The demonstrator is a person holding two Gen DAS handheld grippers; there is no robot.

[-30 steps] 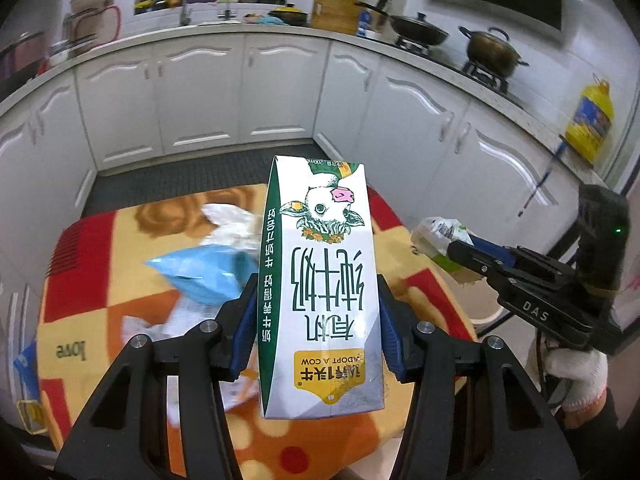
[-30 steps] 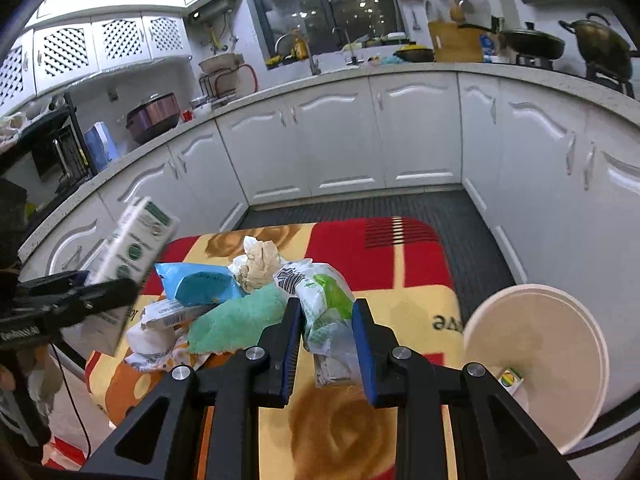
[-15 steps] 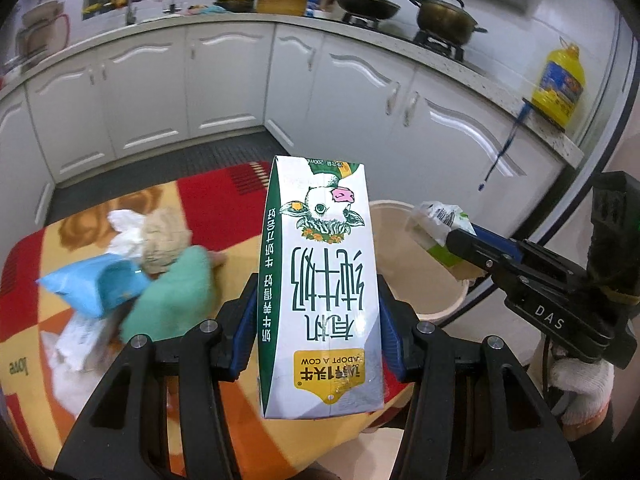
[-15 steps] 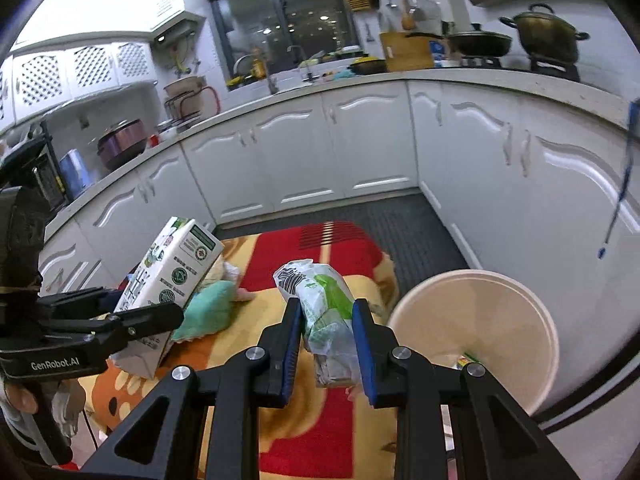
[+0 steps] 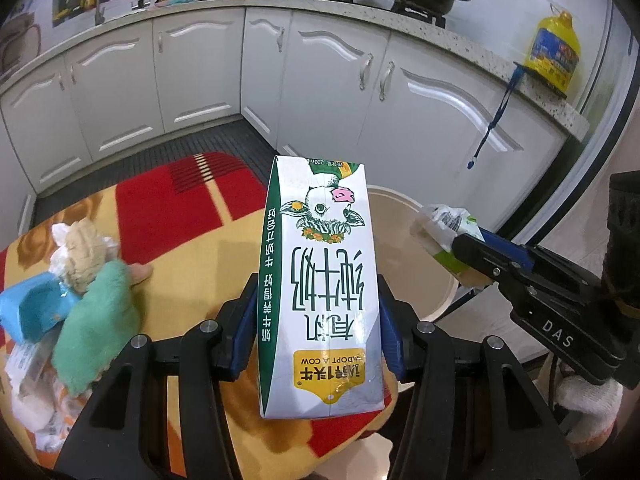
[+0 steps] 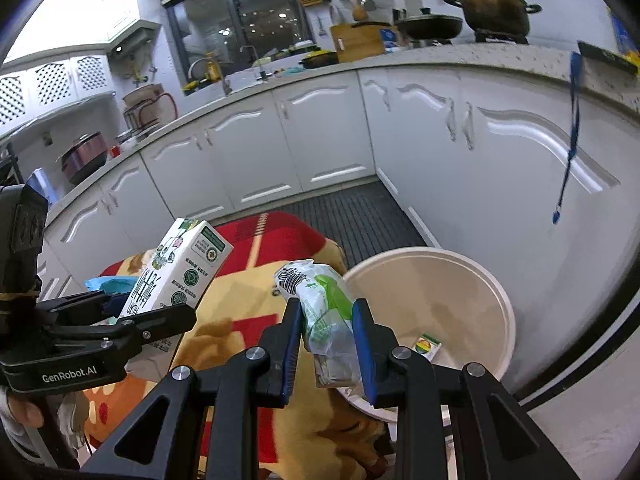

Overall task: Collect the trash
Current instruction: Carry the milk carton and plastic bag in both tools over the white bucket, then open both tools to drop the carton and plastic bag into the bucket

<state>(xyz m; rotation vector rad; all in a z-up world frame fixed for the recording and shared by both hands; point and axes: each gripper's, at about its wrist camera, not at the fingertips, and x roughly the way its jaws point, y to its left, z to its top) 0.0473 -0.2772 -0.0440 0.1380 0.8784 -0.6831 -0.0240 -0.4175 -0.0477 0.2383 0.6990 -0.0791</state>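
The right gripper (image 6: 326,320), pinching a crumpled wrapper (image 6: 324,312), hangs nearer the beige bin (image 6: 496,292) than the left gripper (image 5: 316,320), clamped on an upright milk carton (image 5: 320,288).

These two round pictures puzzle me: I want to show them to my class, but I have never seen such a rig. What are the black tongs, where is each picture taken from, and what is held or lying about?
There is no robot here. A person holds a two-finger gripper in each hand, and each carries a wide-angle camera looking along its fingers, hence the round, bent views.

One picture is from the left gripper, which is shut on a milk carton. The other is from the right gripper, shut on a crumpled wrapper. Each camera also catches the other gripper at its side.

Below lies a red and yellow blanket with more trash: a green cloth, a blue packet and crumpled paper. Beside it stands a beige bin with a small box inside. Around is a kitchen.
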